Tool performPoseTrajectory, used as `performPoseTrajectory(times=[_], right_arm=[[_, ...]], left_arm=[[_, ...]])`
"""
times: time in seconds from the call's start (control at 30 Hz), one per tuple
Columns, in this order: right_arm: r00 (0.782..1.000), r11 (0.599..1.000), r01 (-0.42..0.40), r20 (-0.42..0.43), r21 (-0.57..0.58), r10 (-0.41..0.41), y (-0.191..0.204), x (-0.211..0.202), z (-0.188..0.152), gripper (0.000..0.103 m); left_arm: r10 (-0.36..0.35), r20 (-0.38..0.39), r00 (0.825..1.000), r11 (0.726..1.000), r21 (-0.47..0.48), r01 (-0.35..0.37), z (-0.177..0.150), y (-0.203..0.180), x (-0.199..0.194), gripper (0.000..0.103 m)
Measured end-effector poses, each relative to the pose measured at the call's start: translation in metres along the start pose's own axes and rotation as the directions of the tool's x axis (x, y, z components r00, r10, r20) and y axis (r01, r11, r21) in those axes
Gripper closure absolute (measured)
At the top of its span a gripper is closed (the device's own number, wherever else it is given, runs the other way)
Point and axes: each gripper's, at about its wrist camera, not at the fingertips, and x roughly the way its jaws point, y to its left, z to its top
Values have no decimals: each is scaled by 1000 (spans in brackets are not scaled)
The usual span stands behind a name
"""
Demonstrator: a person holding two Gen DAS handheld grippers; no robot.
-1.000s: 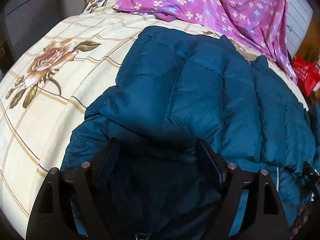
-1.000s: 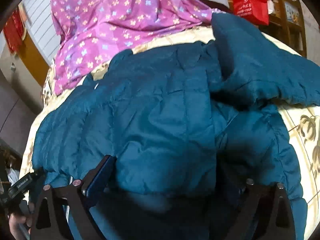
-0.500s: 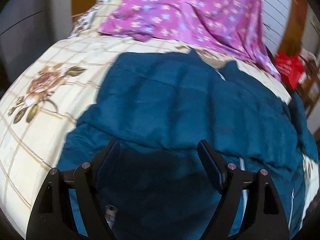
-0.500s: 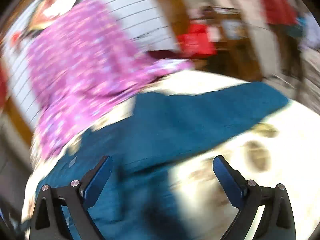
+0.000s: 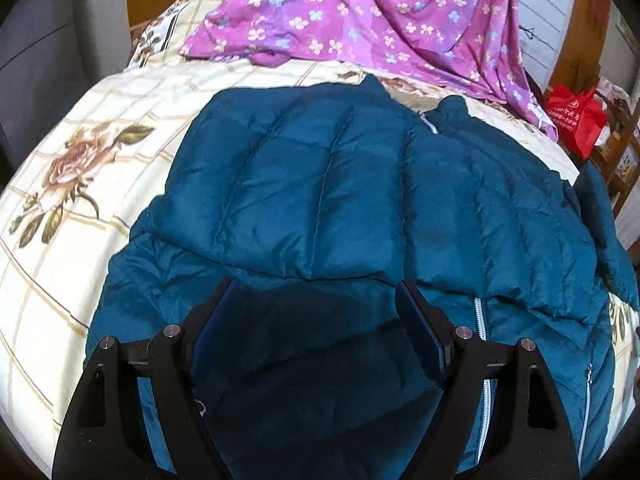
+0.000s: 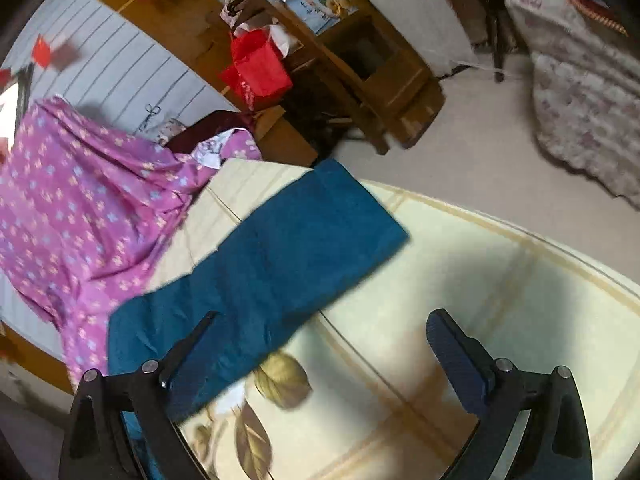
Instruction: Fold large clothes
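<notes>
jacket: we see a teal quilted puffer lying spread on the bed, collar toward the far end, hem nearest our left gripper.
jacket surface: stitched channels run lengthwise; the fabric is slightly shiny and wrinkled.
jacket fold: one side panel is laid over the body, its edge crossing just ahead of the left gripper.
zipper: a pale zipper line shows on the right part of the front, with a second short one near the lower right edge.
sleeve: a flat teal sleeve stretches out across the bed toward its edge, a little blurred in the right wrist view.
bed: cream cover with a grid pattern and rose prints.
purple sheet: flowered, bunched at the far end of the bed, apart from the jacket.
left gripper: released, jaws wide, over the jacket's shadowed lower part, clamping nothing.
right gripper: released, jaws wide over bare bed cover, left finger over the sleeve.
red bag: beside a wooden chair past the bed.
</notes>
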Motion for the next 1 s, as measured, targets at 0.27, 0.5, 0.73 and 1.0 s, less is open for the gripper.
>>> performPoseTrajectory(times=[0.27, 0.5, 0.73, 1.0], right_arm=[[995, 994, -104, -5, 35, 104, -4, 24, 30, 0], [981, 981, -188, -60, -55, 184, 12, 38, 29, 3], [998, 987, -52, 30, -153, 57, 25, 49, 25, 10], [992, 960, 55, 124, -275, -21, 56, 27, 12, 88]], left_arm=[[31, -9, 999, 1000, 5, -31, -1, 2, 7, 23], [25, -25, 999, 1000, 17, -24, -4, -2, 11, 23], [37, -28, 999, 999, 14, -37, -3, 0, 14, 23], [56, -20, 998, 998, -27, -57, -1, 9, 11, 23]])
